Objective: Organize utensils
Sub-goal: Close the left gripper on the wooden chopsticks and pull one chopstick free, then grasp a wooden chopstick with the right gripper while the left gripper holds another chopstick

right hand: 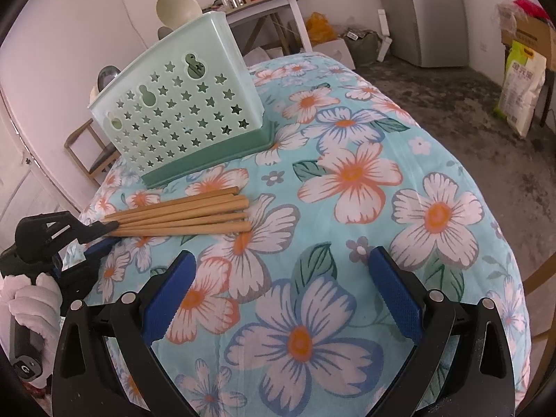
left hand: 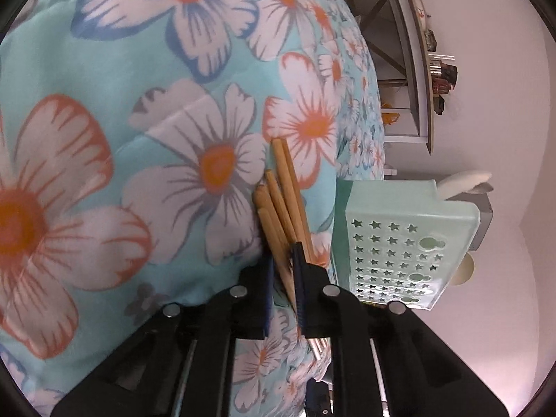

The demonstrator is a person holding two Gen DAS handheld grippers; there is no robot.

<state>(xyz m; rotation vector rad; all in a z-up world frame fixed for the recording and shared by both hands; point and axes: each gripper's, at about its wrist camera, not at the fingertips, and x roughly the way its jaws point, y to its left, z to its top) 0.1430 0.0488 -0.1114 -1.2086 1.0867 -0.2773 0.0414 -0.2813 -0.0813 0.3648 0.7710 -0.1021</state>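
Flowered cloth [right hand: 382, 132] gives softly; your left gripper [left hand: 283, 271] pinches light, stiff, slippery chopsticks [left hand: 281, 194] near their thin ends, while your right gripper [right hand: 281, 295] gapes empty.

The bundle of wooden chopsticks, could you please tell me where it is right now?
In the right wrist view the bundle of wooden chopsticks lies on the floral tablecloth left of centre, just in front of the pale green star-perforated plastic basket, its near end between the left hand-held gripper's fingers.

Chinese characters, unreadable, on sack [right hand: 521, 87]
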